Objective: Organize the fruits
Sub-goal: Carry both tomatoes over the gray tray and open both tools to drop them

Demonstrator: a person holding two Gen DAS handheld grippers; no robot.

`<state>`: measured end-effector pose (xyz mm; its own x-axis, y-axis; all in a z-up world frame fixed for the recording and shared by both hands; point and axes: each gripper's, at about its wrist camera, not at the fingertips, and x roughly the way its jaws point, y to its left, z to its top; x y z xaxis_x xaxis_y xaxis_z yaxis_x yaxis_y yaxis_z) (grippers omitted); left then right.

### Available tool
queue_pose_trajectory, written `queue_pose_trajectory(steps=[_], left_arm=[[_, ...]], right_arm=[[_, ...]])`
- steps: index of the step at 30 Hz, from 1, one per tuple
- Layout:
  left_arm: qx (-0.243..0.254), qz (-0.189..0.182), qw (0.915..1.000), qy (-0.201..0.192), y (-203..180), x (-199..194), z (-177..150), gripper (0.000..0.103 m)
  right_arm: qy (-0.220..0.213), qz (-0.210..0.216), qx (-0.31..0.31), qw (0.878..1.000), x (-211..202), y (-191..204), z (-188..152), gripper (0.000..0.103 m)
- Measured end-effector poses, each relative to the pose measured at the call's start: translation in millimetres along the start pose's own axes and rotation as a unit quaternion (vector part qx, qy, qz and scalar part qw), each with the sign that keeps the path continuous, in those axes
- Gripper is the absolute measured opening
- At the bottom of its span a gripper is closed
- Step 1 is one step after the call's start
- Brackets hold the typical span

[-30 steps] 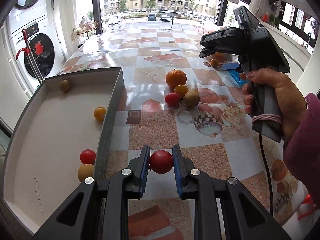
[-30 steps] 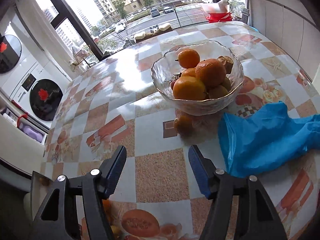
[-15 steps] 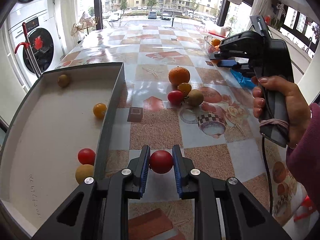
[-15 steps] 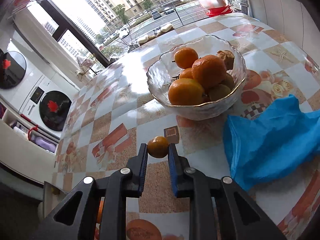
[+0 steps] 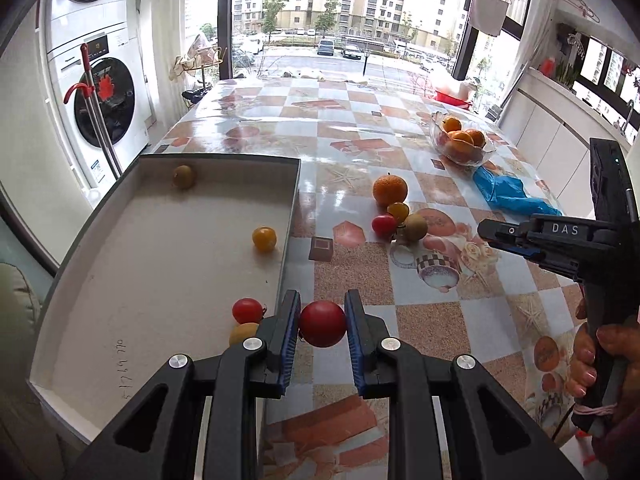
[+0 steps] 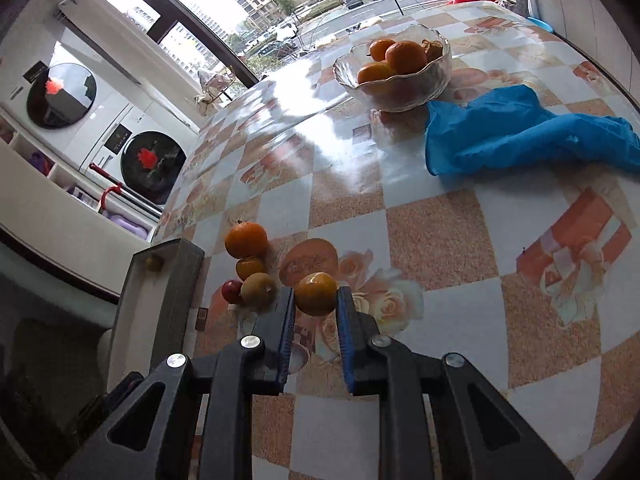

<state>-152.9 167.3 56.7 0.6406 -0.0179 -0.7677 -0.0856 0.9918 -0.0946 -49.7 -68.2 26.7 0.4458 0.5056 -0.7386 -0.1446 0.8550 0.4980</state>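
Carrying the red tomato (image 5: 322, 323) clamped in the left gripper (image 5: 322, 330) over the tray (image 5: 168, 256) wall, lower before releasing so it doesn't roll, while the right gripper (image 6: 316, 300), closed on a small orange fruit (image 6: 315, 288), probably a kumquat, waits above the table (image 6: 460, 248).

Both wrist views angled down, close; share fruit cluster (image 5: 394, 210) (image 6: 250, 270).

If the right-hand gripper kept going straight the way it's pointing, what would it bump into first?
Probably the bare tablecloth just beyond the small orange fruit held by the right gripper. The glass bowl and blue glove lie farther off; depth is unclear.
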Motion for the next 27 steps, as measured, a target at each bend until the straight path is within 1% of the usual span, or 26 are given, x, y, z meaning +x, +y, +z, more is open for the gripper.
queue_pose_trajectory(steps=[2,3,6,7,8,10,16,21,23,27], left_arm=[[-0.003,0.008,1.0000,-0.003,7,-4,-1,0.024],[-0.005,0.013,0.9999,-0.004,11,-6,-2,0.024],[-0.012,0.023,0.9996,-0.008,22,-11,-6,0.024],[-0.014,0.026,0.9995,-0.009,26,-13,-7,0.024],[-0.016,0.030,0.9994,-0.011,30,-13,-8,0.024],[-0.020,0.038,0.9989,-0.016,39,-17,-9,0.024],[-0.040,0.067,0.9966,-0.025,78,-27,-11,0.024],[-0.058,0.090,0.9941,-0.017,103,-20,-13,0.024],[-0.069,0.094,0.9931,-0.010,111,-14,-15,0.024],[-0.078,0.100,0.9919,0.005,118,-1,-21,0.024]], right_arm=[[0.011,0.001,-0.029,1.000,0,21,-14,0.022],[0.011,0.001,-0.029,1.000,0,21,-14,0.022],[0.016,0.001,-0.065,0.998,-2,46,-28,0.022],[0.017,0.003,-0.077,0.997,-3,56,-32,0.022],[0.020,0.009,-0.097,0.995,-2,74,-38,0.022],[0.023,0.013,-0.105,0.994,-1,82,-40,0.022],[0.042,0.040,-0.149,0.987,14,138,-58,0.022],[0.062,0.063,-0.175,0.981,33,177,-68,0.022],[0.074,0.068,-0.194,0.976,43,193,-74,0.022],[0.084,0.072,-0.206,0.972,53,207,-78,0.022]])
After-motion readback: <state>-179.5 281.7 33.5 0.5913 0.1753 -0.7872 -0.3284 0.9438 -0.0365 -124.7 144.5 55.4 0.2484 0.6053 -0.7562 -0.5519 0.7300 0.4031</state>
